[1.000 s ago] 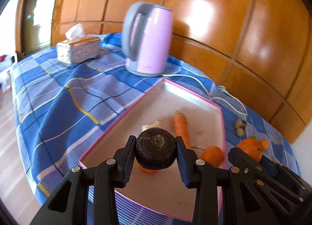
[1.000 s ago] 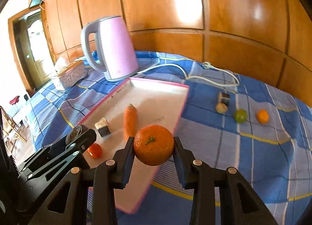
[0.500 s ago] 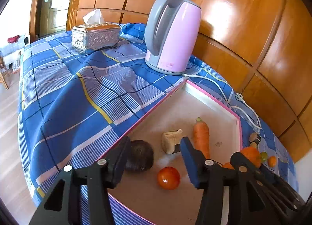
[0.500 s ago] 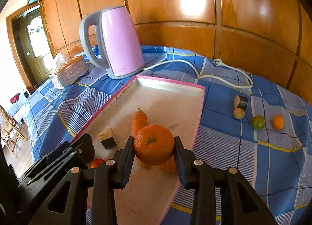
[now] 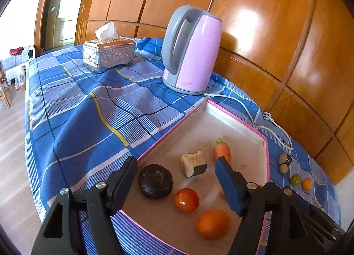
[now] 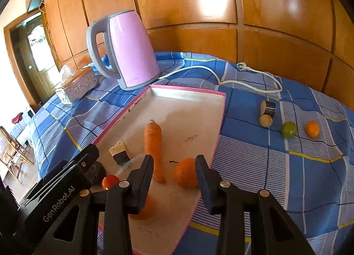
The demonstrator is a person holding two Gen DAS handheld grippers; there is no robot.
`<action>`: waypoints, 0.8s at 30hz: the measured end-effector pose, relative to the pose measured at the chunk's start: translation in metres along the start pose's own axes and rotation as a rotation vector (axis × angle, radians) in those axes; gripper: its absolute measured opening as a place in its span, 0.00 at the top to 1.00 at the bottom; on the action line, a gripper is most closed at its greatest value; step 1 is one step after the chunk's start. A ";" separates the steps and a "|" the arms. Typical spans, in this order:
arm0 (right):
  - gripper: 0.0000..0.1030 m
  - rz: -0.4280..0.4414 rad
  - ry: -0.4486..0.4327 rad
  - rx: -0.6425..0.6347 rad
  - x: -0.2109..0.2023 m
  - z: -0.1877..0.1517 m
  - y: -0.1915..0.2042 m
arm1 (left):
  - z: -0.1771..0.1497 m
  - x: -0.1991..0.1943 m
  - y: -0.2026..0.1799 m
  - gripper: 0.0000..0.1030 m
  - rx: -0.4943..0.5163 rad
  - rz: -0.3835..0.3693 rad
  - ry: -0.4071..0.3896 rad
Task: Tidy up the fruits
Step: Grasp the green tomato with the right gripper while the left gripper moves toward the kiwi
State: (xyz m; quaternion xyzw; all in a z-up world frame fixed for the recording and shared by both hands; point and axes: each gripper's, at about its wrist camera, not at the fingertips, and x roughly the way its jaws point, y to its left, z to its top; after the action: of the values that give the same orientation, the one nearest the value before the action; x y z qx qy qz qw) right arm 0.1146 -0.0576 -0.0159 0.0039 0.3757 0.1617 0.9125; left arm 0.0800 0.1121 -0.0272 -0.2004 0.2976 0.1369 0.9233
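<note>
Over the tray, both tools (wide) empty.

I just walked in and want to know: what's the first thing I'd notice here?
Probably the big pink kettle, standing on the blue checked tablecloth just behind the tray. Next, the bright food in the tray: a carrot, an orange and a tomato. A few small fruits, like the lime, sit on the cloth to the tray's right.
</note>
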 end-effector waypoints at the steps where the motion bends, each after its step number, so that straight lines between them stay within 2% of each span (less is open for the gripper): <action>1: 0.62 -0.003 0.000 -0.001 -0.001 -0.001 -0.001 | -0.001 -0.001 -0.001 0.29 0.005 -0.003 -0.003; 16: 0.61 -0.057 0.006 0.069 -0.022 -0.024 -0.035 | -0.016 -0.023 -0.026 0.29 0.154 -0.073 -0.059; 24: 0.57 -0.093 0.004 0.119 -0.035 -0.033 -0.062 | -0.025 -0.029 -0.040 0.29 0.231 -0.097 -0.076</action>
State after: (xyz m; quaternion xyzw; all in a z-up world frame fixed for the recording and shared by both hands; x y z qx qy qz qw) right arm 0.0873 -0.1306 -0.0238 0.0402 0.3860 0.0965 0.9165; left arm 0.0593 0.0617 -0.0167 -0.1014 0.2659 0.0642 0.9565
